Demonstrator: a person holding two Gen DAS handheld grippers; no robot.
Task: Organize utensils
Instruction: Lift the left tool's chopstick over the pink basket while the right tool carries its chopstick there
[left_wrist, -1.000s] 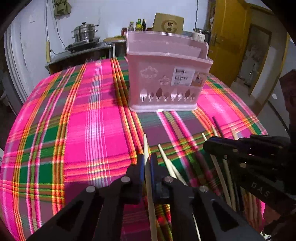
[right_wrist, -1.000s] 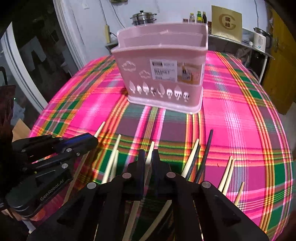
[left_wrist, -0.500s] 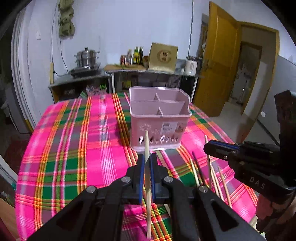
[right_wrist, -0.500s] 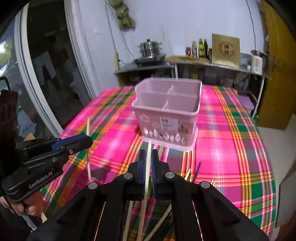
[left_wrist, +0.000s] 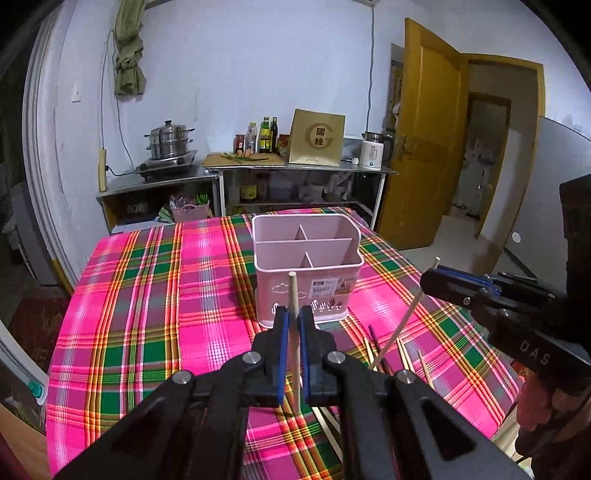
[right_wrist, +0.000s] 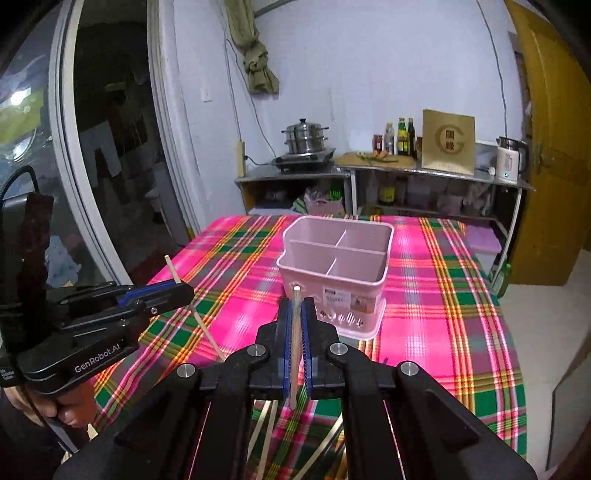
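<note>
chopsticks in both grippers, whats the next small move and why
Probably carry both forward over the pink basket and tip them down into a compartment. The left gripper is shut on a chopstick, the right gripper on another chopstick, both lifted clear of the plaid tablecloth. The basket's compartments look empty, and it stands ahead of both grippers. More loose chopsticks remain on the cloth.

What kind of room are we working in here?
Likely a home kitchen-dining room: a steamer pot on a burner, sauce bottles and a kettle on the counter, and a plaid-clothed table up front.
</note>
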